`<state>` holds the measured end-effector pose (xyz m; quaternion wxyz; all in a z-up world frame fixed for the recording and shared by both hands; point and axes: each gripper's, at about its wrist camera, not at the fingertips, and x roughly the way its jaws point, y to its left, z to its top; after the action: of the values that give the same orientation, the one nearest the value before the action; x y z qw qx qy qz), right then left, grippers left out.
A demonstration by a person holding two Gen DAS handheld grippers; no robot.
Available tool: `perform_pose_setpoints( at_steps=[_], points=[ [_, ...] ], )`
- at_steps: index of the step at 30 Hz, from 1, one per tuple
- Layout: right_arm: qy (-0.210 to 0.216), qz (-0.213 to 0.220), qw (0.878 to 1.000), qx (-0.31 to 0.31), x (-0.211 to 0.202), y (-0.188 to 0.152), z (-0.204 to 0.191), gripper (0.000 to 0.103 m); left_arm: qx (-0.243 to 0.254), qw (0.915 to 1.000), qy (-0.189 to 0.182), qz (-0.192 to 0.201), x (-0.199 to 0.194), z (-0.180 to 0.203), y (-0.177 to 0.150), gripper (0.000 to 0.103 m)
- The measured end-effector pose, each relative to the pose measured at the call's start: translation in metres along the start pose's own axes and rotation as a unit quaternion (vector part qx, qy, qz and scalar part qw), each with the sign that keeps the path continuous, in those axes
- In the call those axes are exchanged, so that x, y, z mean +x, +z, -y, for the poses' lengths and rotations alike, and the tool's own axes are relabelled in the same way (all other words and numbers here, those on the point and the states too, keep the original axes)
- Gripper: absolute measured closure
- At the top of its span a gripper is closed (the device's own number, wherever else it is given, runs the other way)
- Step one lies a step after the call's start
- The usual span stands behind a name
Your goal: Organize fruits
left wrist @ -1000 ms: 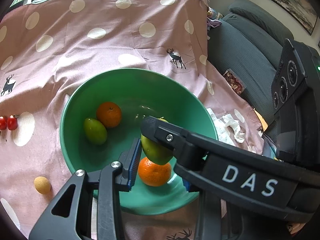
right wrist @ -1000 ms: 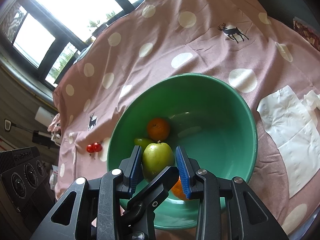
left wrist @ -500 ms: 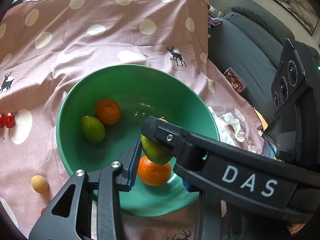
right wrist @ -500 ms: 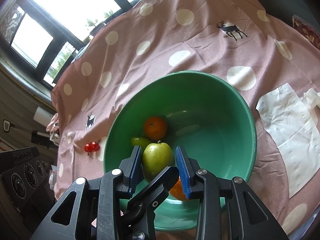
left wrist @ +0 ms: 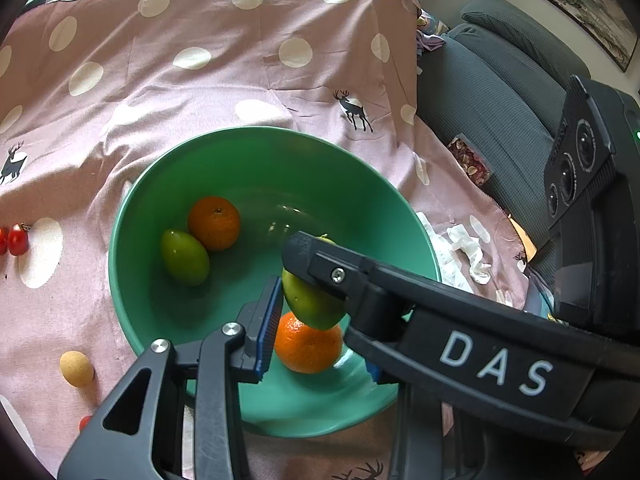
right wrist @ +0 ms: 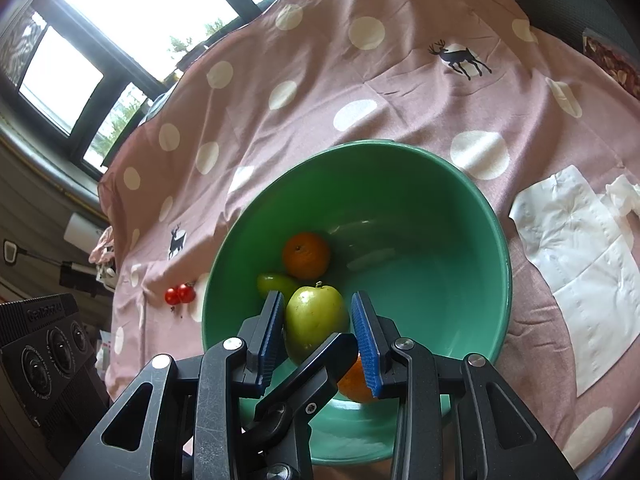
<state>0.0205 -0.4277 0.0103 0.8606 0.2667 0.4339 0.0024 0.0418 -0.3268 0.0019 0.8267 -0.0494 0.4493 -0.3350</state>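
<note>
A small green apple [right wrist: 314, 318] hangs over the inside of the green bowl [right wrist: 496, 240], just above an orange [left wrist: 308, 346]. My right gripper [right wrist: 316, 320] is shut on it, a blue pad on each side. My left gripper [left wrist: 320, 320] also closes on the apple: its left pad touches it and its other finger [right wrist: 320, 364] crosses under the apple. The right gripper's finger [left wrist: 360, 280] covers the apple's top in the left wrist view. A second orange [left wrist: 214, 222] and an oval green fruit [left wrist: 184, 258] lie on the bowl's far side.
On the pink dotted cloth [left wrist: 200, 92] left of the bowl lie two cherry tomatoes [left wrist: 14, 238], a small yellow fruit [left wrist: 76, 368] and a red bit [left wrist: 84, 422]. White paper napkins [right wrist: 572, 260] lie to the right. A grey armchair [left wrist: 500, 100] stands beyond the cloth's right edge.
</note>
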Motion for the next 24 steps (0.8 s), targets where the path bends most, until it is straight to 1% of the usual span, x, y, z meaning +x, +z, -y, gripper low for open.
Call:
perform_pose_setpoints(
  at_steps=[12, 16, 18, 20, 21, 22, 24],
  points=[
    [-0.006, 0.001, 1.0, 0.003, 0.0, 0.0, 0.001, 0.066, -0.003, 1.0, 0.002, -0.002, 0.002, 0.0, -0.001, 0.067],
    [-0.007, 0.002, 1.0, 0.01, 0.0, 0.001, 0.001, 0.066, -0.009, 0.9999, 0.014, -0.002, 0.001, 0.0, 0.0, 0.067],
    [-0.002, 0.005, 1.0, 0.012, -0.002, 0.001, 0.002, 0.066, -0.011, 0.9998, 0.014, 0.003, -0.003, 0.0, 0.0, 0.067],
    [0.01, 0.011, 1.0, 0.016, -0.005, 0.001, 0.002, 0.066, -0.012, 0.9998, 0.012, 0.01, -0.01, 0.0, 0.0, 0.063],
    [0.015, 0.015, 1.0, 0.016, -0.007, 0.002, 0.001, 0.066, -0.011, 0.9997, 0.014, 0.014, -0.014, 0.0, 0.0, 0.059],
    [0.017, 0.02, 1.0, 0.016, -0.009, 0.002, 0.0, 0.066, -0.009, 0.9996, 0.018, 0.019, -0.019, 0.0, 0.0, 0.056],
    [0.015, 0.031, 0.999, 0.013, -0.015, 0.002, -0.003, 0.066, -0.005, 0.9993, 0.024, 0.029, -0.029, 0.0, -0.001, 0.053]
  ],
)
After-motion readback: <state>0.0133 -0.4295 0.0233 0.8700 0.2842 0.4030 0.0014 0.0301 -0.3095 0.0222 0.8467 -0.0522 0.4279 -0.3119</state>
